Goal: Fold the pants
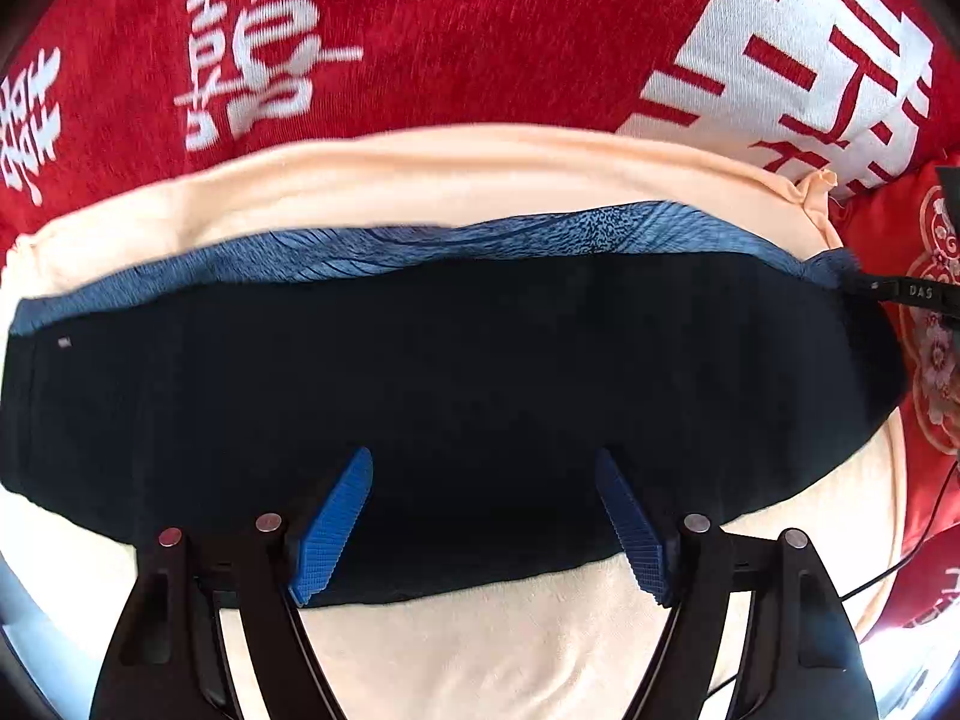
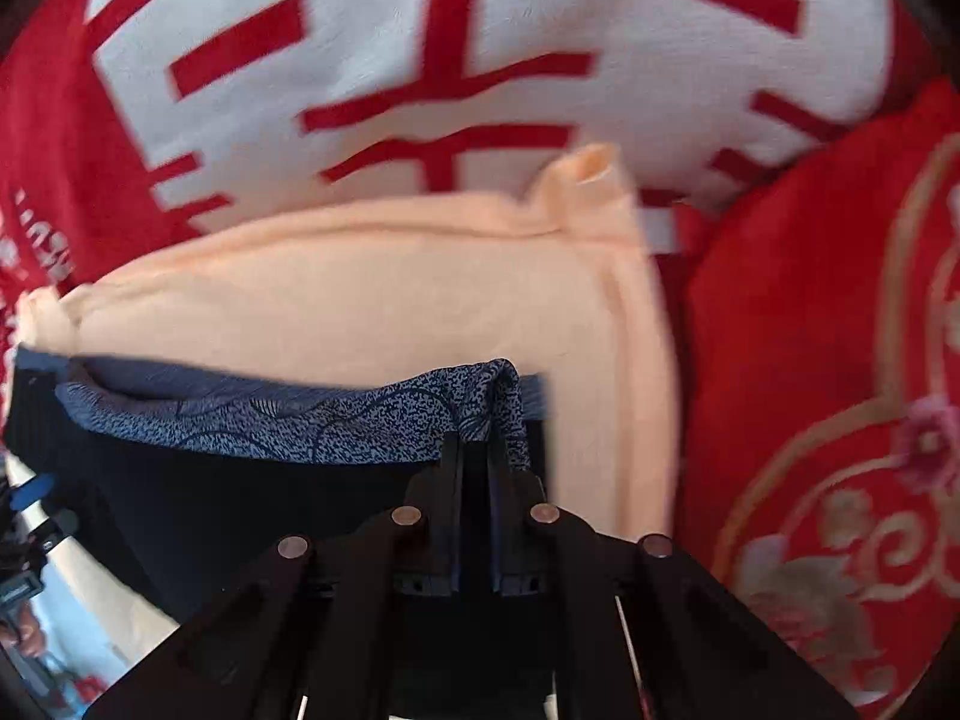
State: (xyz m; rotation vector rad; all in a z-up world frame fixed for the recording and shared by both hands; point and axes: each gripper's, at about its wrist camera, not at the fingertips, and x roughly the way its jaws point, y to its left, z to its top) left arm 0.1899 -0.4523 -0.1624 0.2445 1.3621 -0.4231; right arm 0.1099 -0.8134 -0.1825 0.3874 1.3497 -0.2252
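The pants (image 1: 456, 378) are dark navy with a blue patterned inner side (image 1: 480, 240) showing along the far edge. They lie folded across a peach cloth (image 1: 456, 174). My left gripper (image 1: 483, 468) is open, its blue pads (image 1: 336, 528) spread above the pants' near edge, holding nothing. My right gripper (image 2: 477, 438) is shut on the blue patterned edge of the pants (image 2: 288, 420) at their right end, pinching a bunched fold of it. The right gripper's tip also shows at the far right of the left wrist view (image 1: 900, 291).
A red blanket with large white characters (image 1: 420, 30) covers the surface beyond the peach cloth (image 2: 360, 300). A red cushion with gold and floral embroidery (image 2: 840, 360) lies to the right. A thin black cable (image 1: 900, 564) runs at the right.
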